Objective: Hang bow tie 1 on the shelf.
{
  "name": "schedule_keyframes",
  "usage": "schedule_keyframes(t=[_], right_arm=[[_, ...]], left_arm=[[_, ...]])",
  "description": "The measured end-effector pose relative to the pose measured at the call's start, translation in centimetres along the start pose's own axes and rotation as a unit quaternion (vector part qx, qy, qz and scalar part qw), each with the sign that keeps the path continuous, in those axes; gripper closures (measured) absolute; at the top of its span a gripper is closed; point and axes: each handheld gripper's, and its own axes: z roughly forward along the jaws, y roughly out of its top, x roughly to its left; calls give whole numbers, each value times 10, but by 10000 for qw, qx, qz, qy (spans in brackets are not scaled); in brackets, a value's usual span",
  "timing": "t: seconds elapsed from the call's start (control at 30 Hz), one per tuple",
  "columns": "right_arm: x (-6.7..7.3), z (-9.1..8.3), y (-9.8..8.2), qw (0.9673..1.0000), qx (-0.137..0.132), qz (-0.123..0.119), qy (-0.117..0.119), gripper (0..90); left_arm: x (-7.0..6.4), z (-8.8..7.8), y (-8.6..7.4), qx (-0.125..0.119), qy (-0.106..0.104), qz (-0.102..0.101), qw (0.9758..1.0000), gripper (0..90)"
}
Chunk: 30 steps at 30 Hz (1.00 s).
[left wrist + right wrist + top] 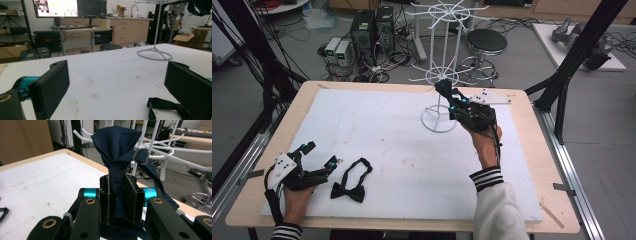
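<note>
Holding a navy bow tie [117,147] in my right hand-held gripper [119,195], I see its jaws clamped tight on the folded fabric, with the cloth bunched up above the pads and a strap with a metal slider hanging off to one side. In the high view that right hand-held gripper [451,95] is raised over the far right part of the desk [522,150], right by the white wire rack [439,60], whose round base stands on the white foam sheet [402,145]. The rack's hooks show just behind the tie in the right gripper view.

My left hand-held gripper [314,157] rests low at the near left corner, its jaws spread wide with nothing between them. A black bow tie [348,190] lies flat on the foam just beside it, its strap curled in a loop [162,105] near one jaw.
</note>
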Motion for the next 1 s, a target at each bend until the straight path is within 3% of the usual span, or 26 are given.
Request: schedule_keyframes(t=[0.67, 0.73, 0.9, 0.97, 1.0], right_arm=[[-11, 17, -9, 9998, 120, 134, 123, 712], [-11, 19, -10, 9996, 130, 121, 228, 606], [-7, 24, -14, 9980, 419, 115, 470, 214], [-5, 25, -15, 9976, 448, 135, 501, 119], [-4, 25, -14, 9975, 432, 134, 551, 116]], left_arm=[[0, 0, 0, -13, -5, -2, 10000, 65], [0, 0, 0, -6, -7, 8, 10000, 65], [0, 0, 0, 0, 0, -1, 10000, 65], [1, 0, 0, -11, -1, -24, 10000, 65], [1, -1, 0, -16, 2, -35, 10000, 65]])
